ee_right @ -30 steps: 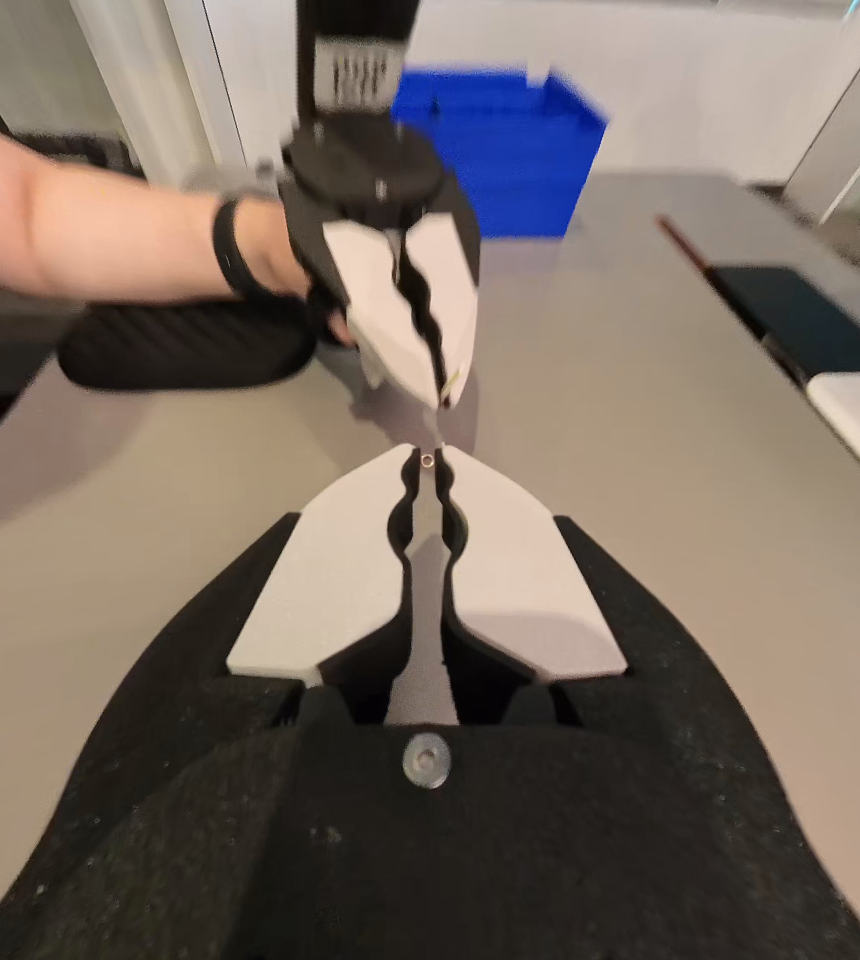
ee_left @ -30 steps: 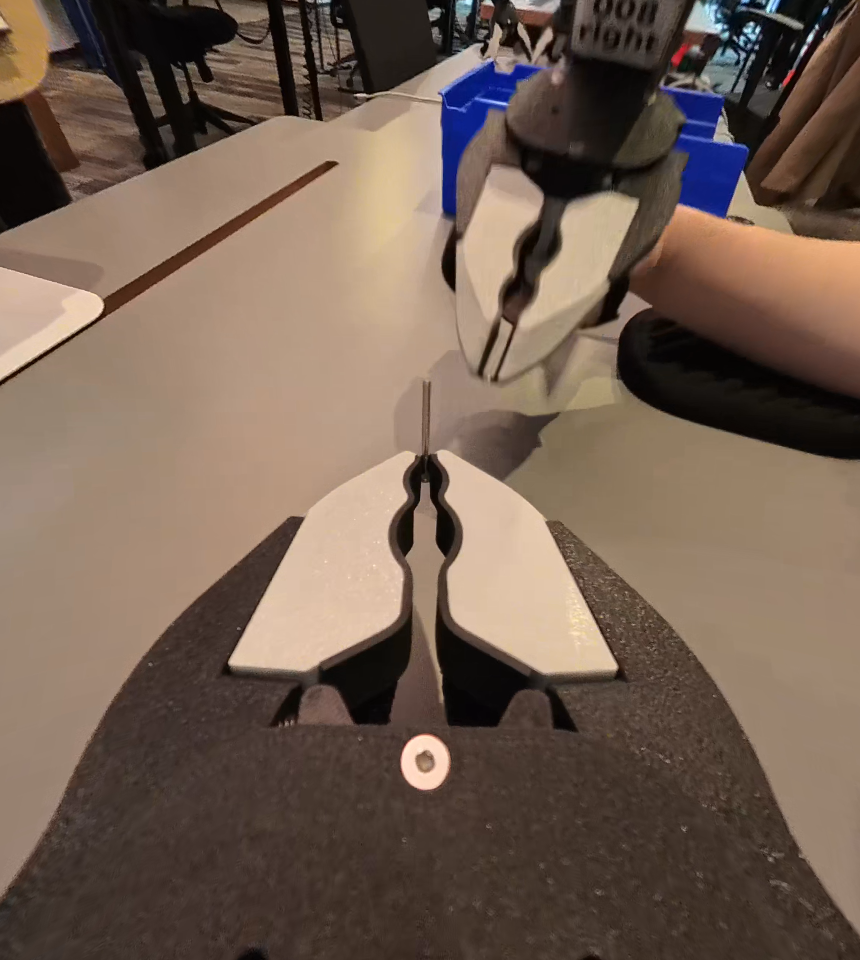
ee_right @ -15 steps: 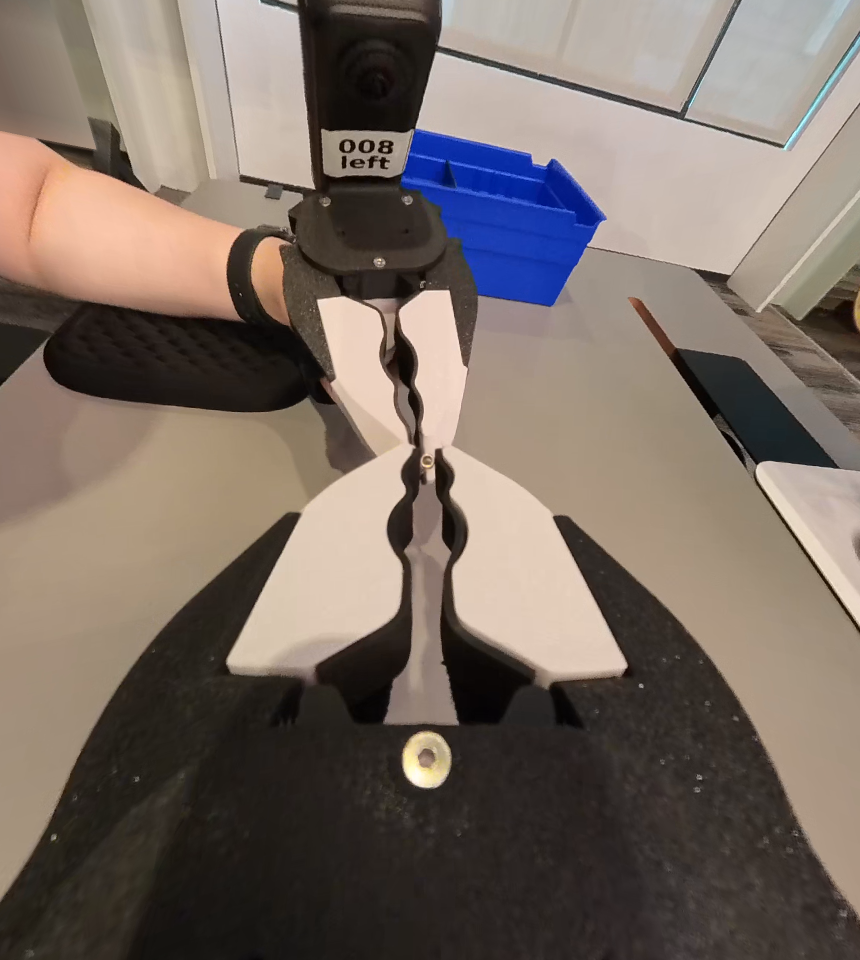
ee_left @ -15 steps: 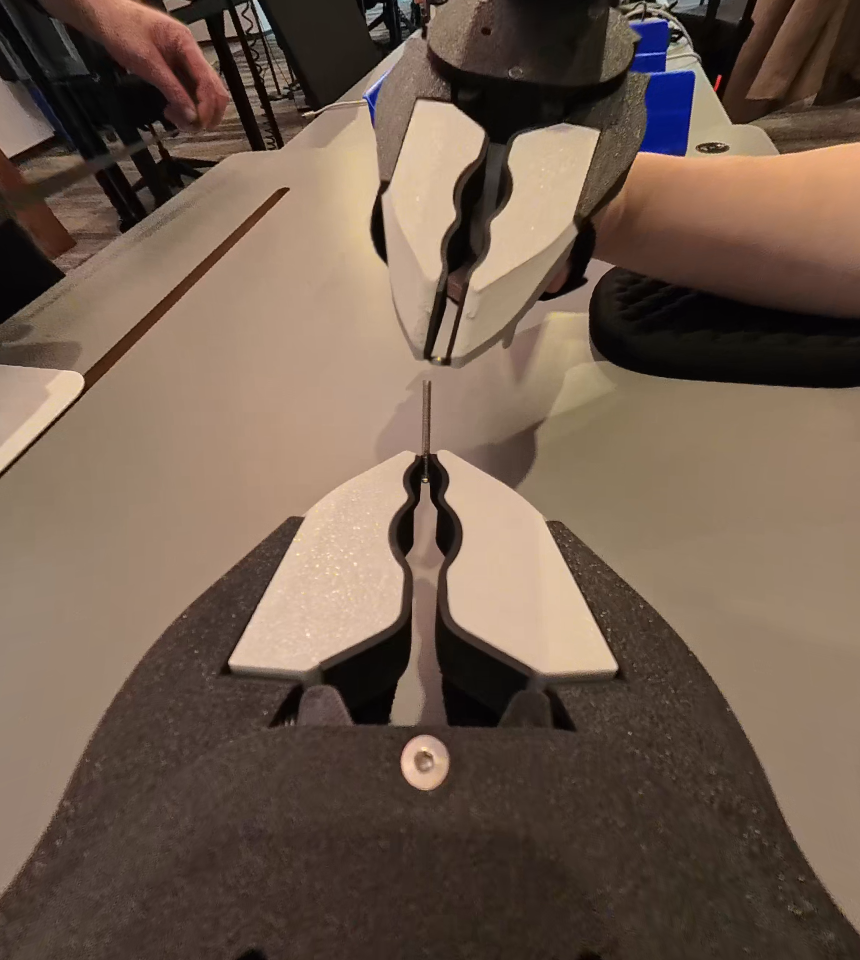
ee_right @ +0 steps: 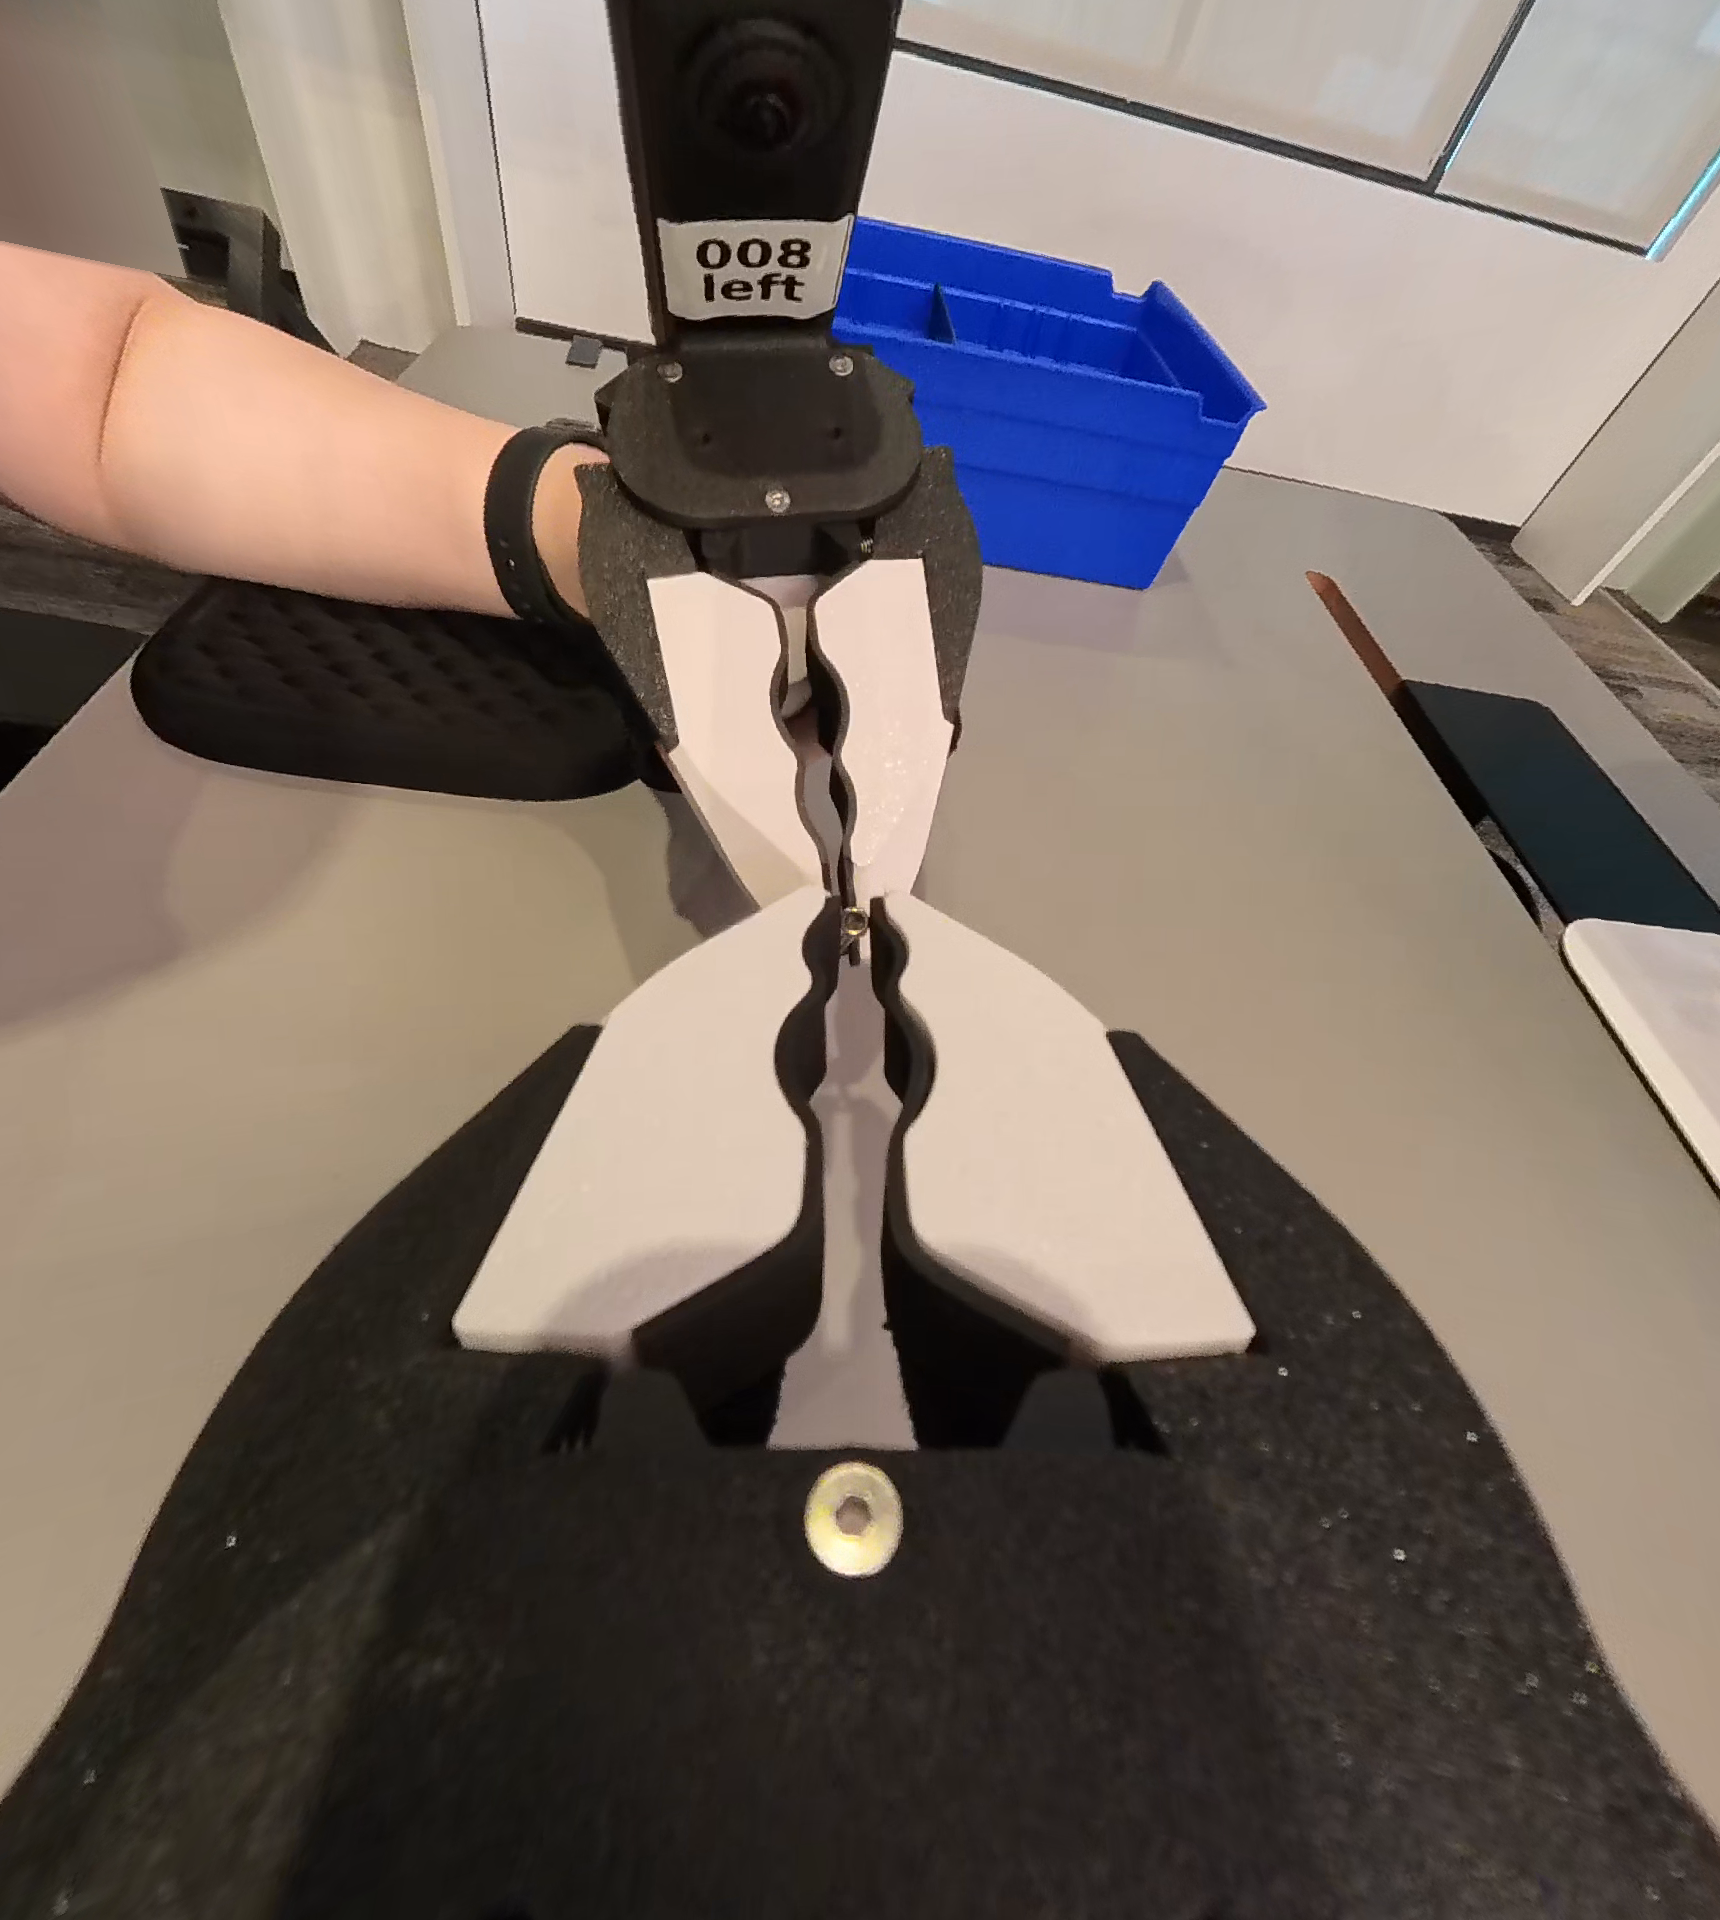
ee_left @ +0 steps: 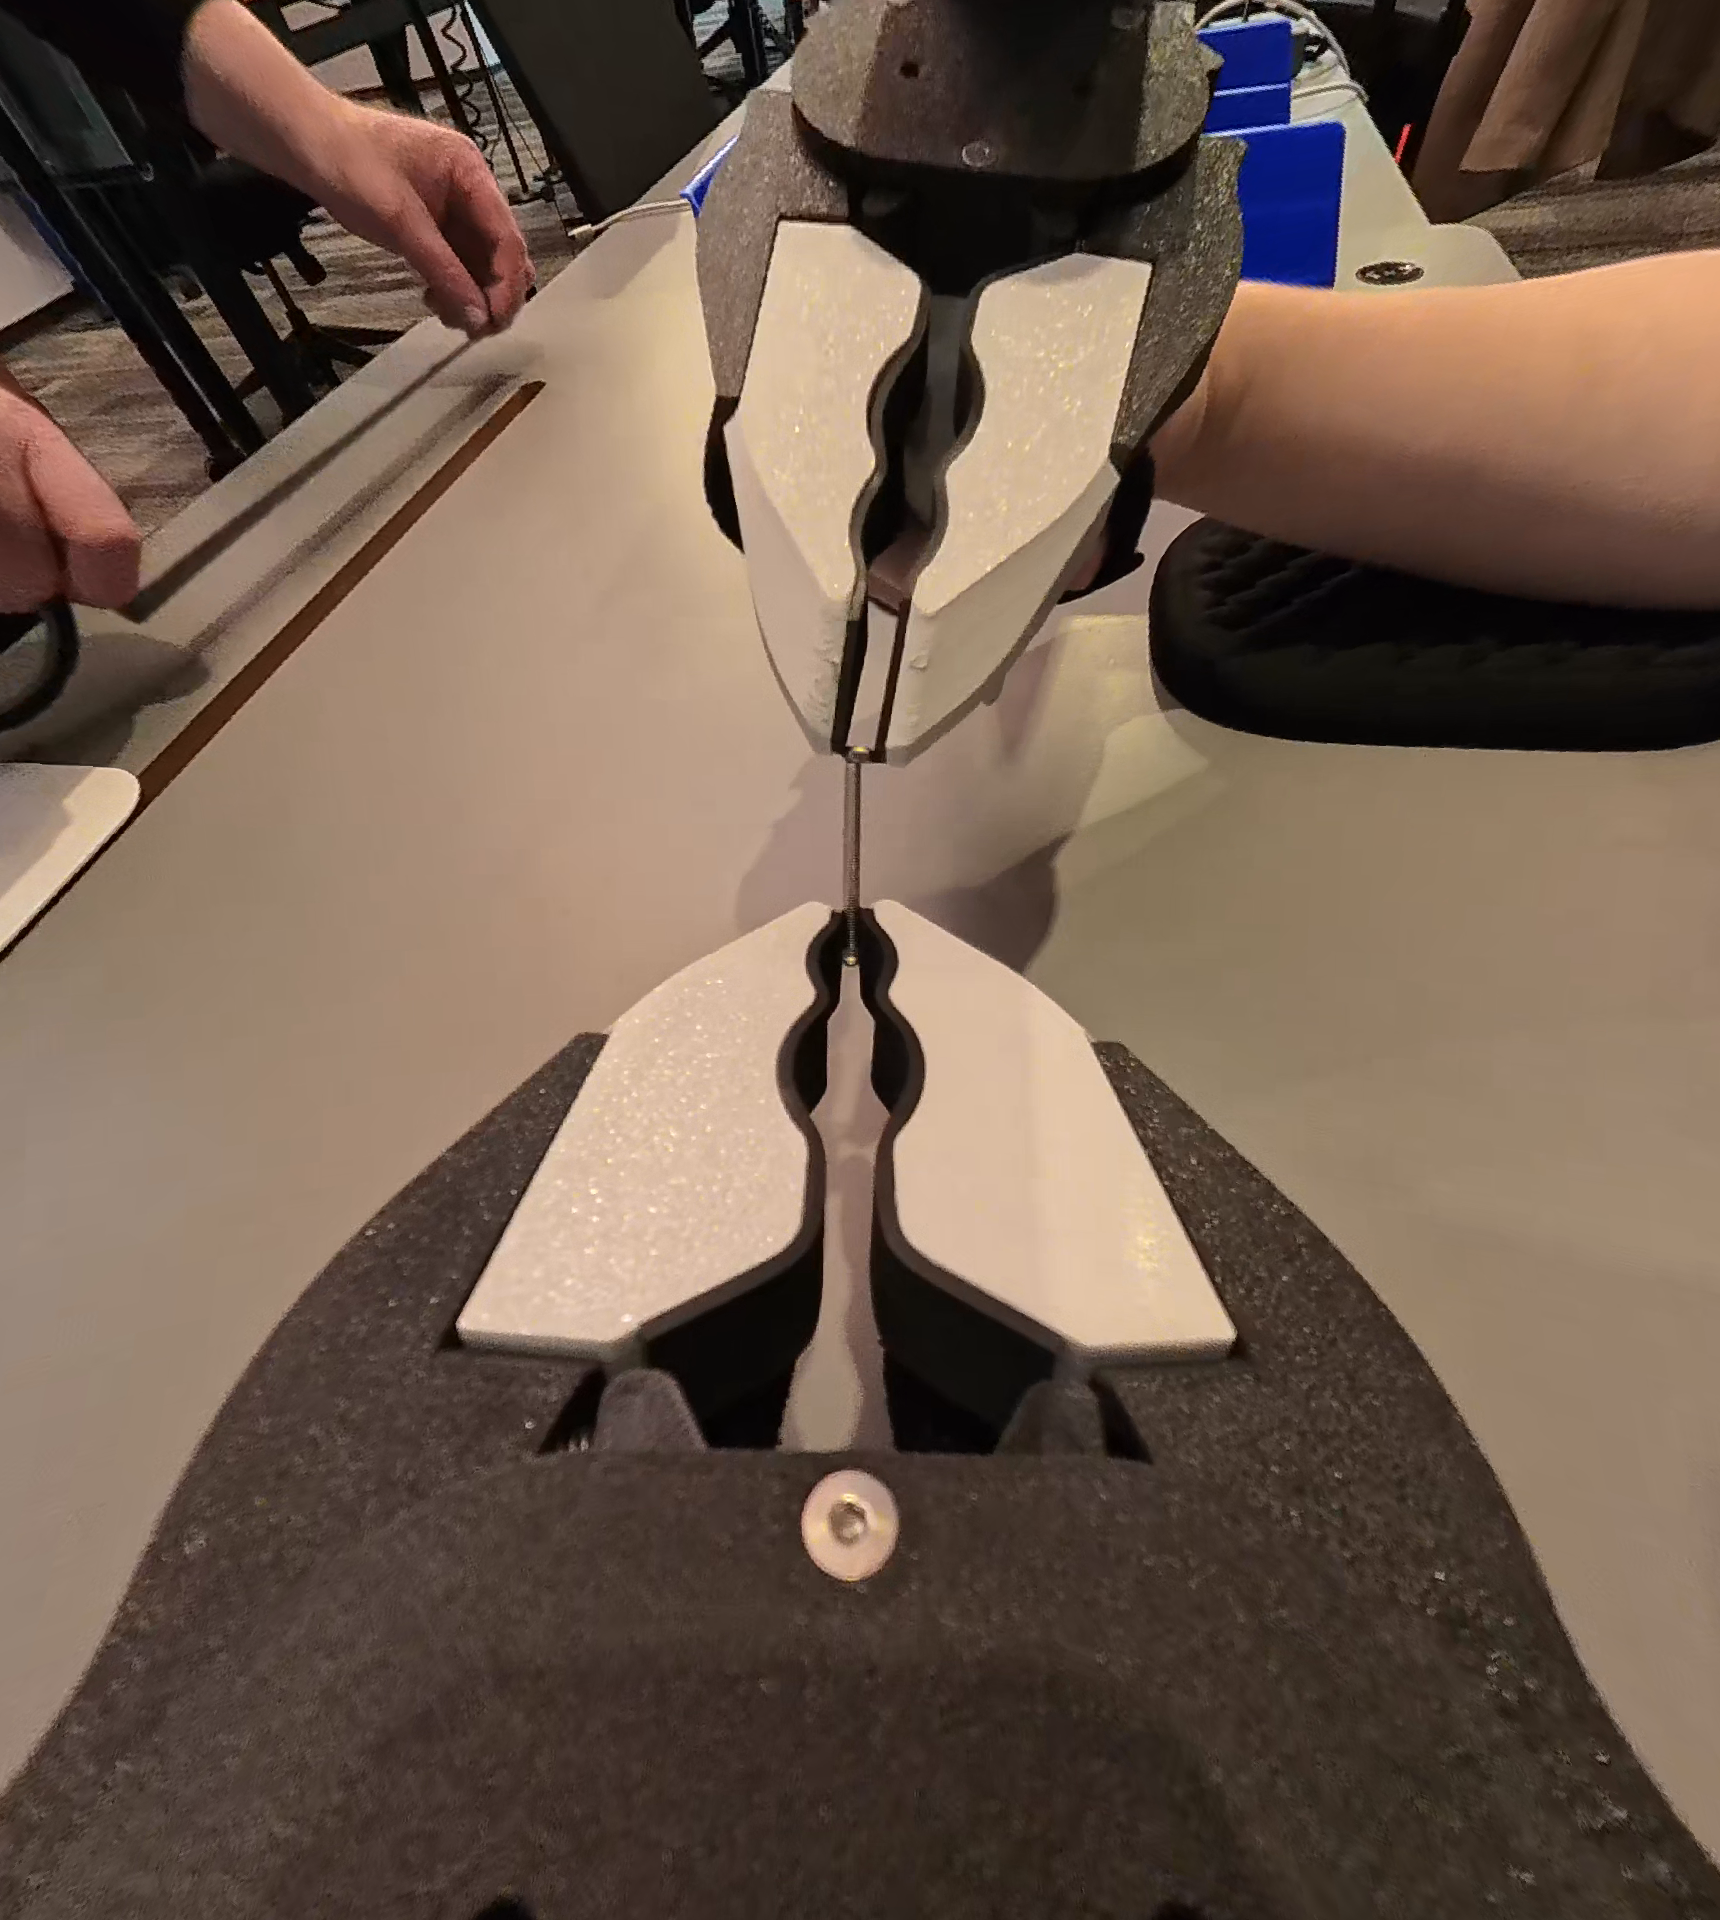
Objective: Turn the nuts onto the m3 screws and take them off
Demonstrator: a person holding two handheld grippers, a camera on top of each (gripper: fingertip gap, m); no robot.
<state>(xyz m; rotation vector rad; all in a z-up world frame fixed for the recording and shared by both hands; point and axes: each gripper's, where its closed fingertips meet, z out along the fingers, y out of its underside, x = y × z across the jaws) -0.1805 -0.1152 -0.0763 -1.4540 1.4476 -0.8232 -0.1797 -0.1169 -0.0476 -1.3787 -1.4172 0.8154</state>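
**Two wrist cameras facing each other**

Each camera is riding close behind its own white-fingered tool, looking forward and down along the fingers. The left view is looking at the right tool [ee_left: 864, 743]; the right view is looking back at the left tool [ee_right: 854, 902]. Both are sharing the smooth grey bench [ee_left: 1355, 987] between them.

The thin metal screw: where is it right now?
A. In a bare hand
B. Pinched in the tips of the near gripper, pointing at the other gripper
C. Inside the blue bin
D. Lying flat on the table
B: the left gripper is shut on the screw, whose free end meets the nut held by the right gripper.
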